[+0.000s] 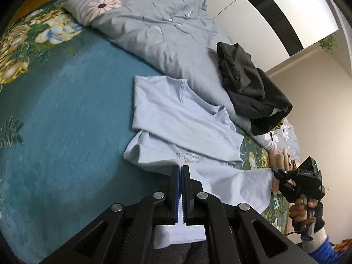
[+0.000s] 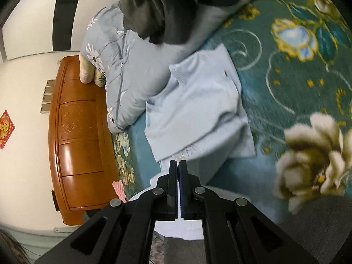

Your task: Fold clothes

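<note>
My left gripper (image 1: 181,171) and right gripper (image 2: 178,167) clench the soft, creased blue shirt (image 1: 176,118); only the right view shows the glossy wooden headboard (image 2: 81,132).

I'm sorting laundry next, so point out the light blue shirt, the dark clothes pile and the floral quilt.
light blue shirt (image 1: 176,114): left wrist view, folded top panel.
dark clothes pile (image 1: 248,88): left wrist view, middle of heap.
floral quilt (image 1: 154,28): left wrist view, grey upper surface.
</note>
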